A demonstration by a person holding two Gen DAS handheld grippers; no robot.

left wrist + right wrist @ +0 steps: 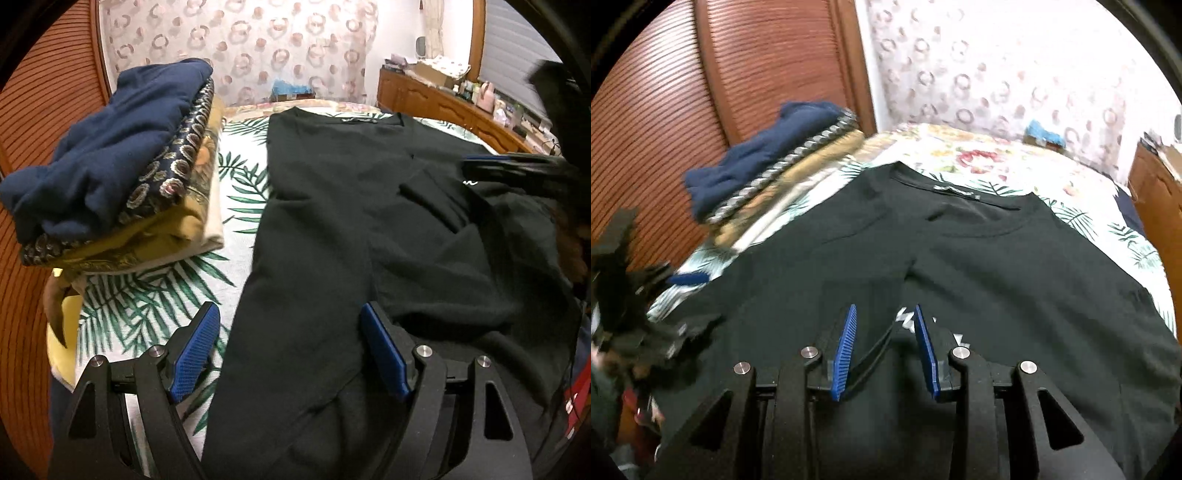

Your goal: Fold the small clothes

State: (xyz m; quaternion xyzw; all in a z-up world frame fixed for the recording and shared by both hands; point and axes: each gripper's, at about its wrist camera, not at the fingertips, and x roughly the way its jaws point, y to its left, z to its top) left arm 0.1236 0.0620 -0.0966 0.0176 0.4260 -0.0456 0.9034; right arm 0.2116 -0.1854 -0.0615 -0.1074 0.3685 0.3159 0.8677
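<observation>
A black T-shirt (351, 184) (997, 266) lies spread on the bed, collar at the far end, with one side folded over its middle. My left gripper (288, 310) is open wide just above the shirt's near left edge, the cloth lying below and between its blue pads without being pinched. My right gripper (885, 308) hovers over the shirt's white print. Its jaws stand a little apart, and a loose fold of black cloth lies between them, unpressed. In the left wrist view the right gripper (517, 166) shows blurred at the right edge.
A stack of folded clothes (110, 166) (768, 166), navy on top, sits on the left of the palm-leaf bedsheet (147, 295). A wooden slatted panel (701, 74) stands behind the stack. A cluttered wooden dresser (424, 96) runs along the right. A blue item (291, 88) lies at the bed's far end.
</observation>
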